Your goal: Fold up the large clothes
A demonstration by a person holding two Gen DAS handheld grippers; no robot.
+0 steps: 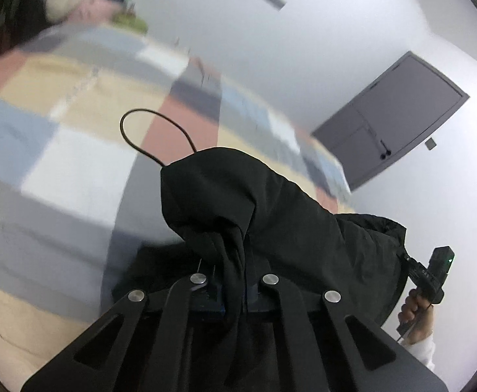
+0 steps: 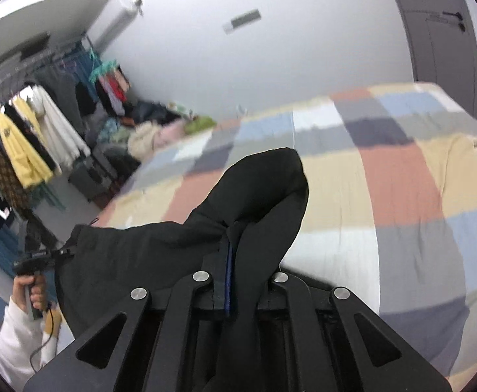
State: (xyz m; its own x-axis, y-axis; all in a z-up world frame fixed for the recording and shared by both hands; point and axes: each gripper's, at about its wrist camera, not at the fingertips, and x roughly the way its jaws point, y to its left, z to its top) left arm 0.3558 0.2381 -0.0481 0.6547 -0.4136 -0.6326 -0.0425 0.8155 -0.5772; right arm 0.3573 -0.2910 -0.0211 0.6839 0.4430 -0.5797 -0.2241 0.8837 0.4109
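Observation:
A large black garment [image 1: 271, 202] hangs stretched between my two grippers above the bed. My left gripper [image 1: 233, 281] is shut on a bunched edge of it, and the cloth drapes over the fingers. A thin black drawcord loop [image 1: 147, 130] sticks up from the garment. My right gripper [image 2: 235, 274] is shut on the other edge of the garment [image 2: 254, 192]. The right gripper also shows at the right of the left wrist view [image 1: 405, 258], and the left gripper at the left of the right wrist view [image 2: 65, 251], each clamped on the cloth's far end.
A bed with a patchwork cover [image 1: 85, 104] of beige, blue, grey and rust squares lies under the garment [image 2: 385, 179]. A grey door [image 1: 398, 111] is in the white wall. A clothes rack [image 2: 26, 130] and a pile of clothes [image 2: 153, 127] stand beyond the bed.

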